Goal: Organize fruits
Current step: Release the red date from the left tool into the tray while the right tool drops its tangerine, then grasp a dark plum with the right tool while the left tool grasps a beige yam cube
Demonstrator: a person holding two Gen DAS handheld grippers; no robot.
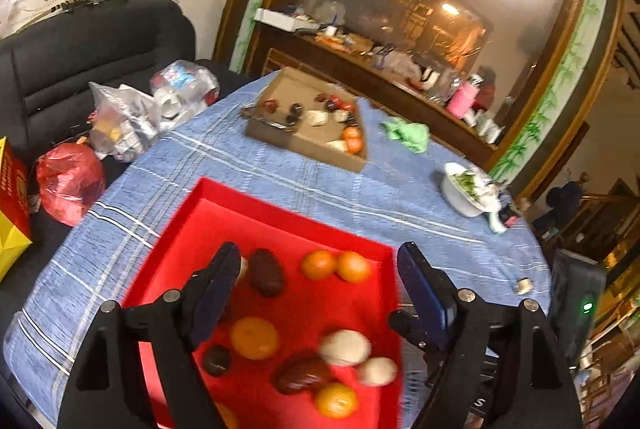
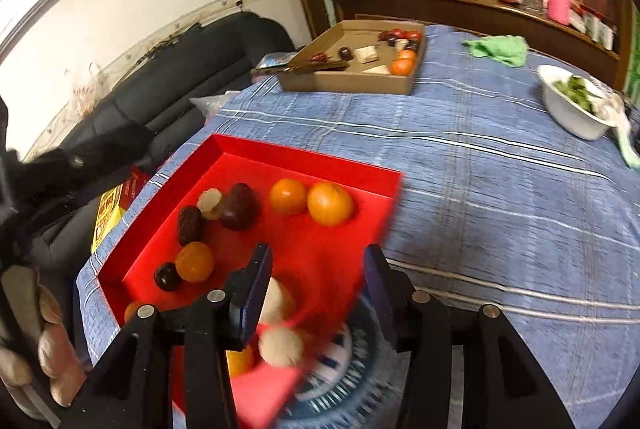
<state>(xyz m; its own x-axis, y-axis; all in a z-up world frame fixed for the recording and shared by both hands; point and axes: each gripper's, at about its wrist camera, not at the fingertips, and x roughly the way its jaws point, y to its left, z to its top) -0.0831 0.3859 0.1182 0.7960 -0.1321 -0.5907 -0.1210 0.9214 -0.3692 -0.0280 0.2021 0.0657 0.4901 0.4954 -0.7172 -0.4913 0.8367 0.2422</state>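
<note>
On the round table:
Tablecloth (image 1: 280, 189): blue plaid, covering the whole top; it drops off the rounded edge at left toward a dark sofa (image 1: 80, 53). A wide bare stretch lies between the two boxes and to the right of the red one.
Red tray (image 1: 256, 213): near edge of the table, low walls all round, open top; its right corner looks motion-blurred in the right wrist view.
Cardboard box (image 1: 320, 149): far side, well apart from the red tray, holding oranges, dark fruits and pale pieces.
White bowl (image 2: 568, 113): right edge, with greens inside; a green cloth (image 2: 500, 49) lies beyond it.
Fruits in tray: two oranges (image 2: 312, 203) touching near the far wall; a dark plum (image 2: 240, 207) beside a pale fruit (image 2: 210, 203) and a brown date (image 2: 190, 225); more oranges, dark fruits and two pale round fruits (image 1: 346, 347) nearer.
Left gripper (image 1: 320, 269): above the tray, fingers spread wide, holding nothing.
Right gripper (image 2: 318, 271): over the tray's near right corner, jaws apart, nothing gripped; pale fruits sit just below its left finger.
Sofa clutter: plastic bags (image 1: 120, 121) beside the table's left edge.
</note>
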